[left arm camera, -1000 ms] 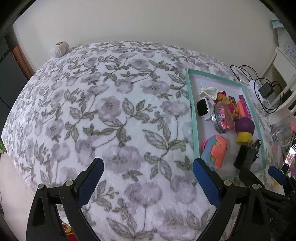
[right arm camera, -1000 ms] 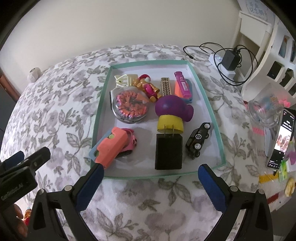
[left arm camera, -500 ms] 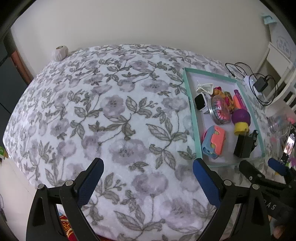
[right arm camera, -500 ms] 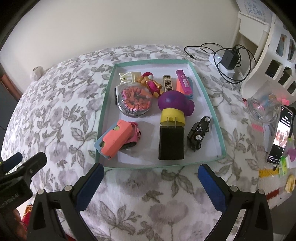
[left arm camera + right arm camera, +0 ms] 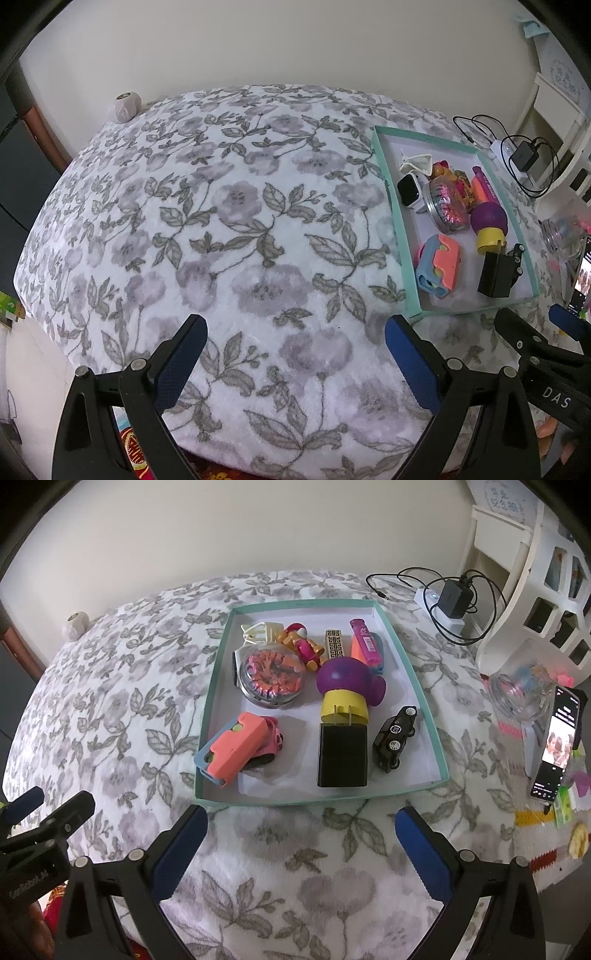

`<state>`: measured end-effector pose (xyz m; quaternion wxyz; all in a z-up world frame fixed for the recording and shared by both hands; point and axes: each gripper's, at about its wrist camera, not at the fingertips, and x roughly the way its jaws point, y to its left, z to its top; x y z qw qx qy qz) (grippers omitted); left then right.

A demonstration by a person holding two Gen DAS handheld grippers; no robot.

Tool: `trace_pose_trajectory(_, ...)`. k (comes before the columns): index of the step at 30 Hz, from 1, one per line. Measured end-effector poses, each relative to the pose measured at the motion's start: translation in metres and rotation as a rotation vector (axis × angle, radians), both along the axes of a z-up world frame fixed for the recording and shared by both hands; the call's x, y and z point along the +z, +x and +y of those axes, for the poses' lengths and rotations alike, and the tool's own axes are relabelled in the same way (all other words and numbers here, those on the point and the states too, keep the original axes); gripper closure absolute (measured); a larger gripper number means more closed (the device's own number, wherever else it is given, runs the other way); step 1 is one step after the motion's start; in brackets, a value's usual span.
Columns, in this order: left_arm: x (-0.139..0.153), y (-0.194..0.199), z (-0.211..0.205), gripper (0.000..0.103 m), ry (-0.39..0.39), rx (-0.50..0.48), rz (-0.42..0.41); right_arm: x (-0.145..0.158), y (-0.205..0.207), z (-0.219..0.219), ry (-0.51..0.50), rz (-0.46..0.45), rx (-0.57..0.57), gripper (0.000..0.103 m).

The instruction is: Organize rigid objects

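Left claw [image 5: 293,356] and right claw [image 5: 301,843] both gape wide, empty.

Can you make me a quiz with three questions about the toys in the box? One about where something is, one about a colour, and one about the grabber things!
1. Where is the little black car?
A. On the blanket, outside the box
B. Inside the box, right of the black plug block
C. On top of the round clear case

2. What colour is the rim of the box?
A. Red
B. Teal green
C. Black

3. How is the right grabber?
A. Open, holding nothing
C. Shut on the car
B. Shut on the purple toy

Answers:
1 B: the car lies in the box next to the black plug block, on its right.
2 B: the rim is teal green all round.
3 A: its blue fingers stand wide apart over the flowery blanket, in front of the box.
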<state>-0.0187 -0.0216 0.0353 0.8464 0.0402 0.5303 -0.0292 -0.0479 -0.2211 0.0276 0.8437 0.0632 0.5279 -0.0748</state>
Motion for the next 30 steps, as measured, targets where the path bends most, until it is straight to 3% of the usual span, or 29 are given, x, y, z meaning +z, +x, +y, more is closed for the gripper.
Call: trace_pose_trajectory(30, 0.0011, -0.0056, -0.0003, 0.006, 0.01, -0.02, -0.016, 0.0006, -0.0074, 0.002, -0.001, 0.0, 0.006, 0.0)
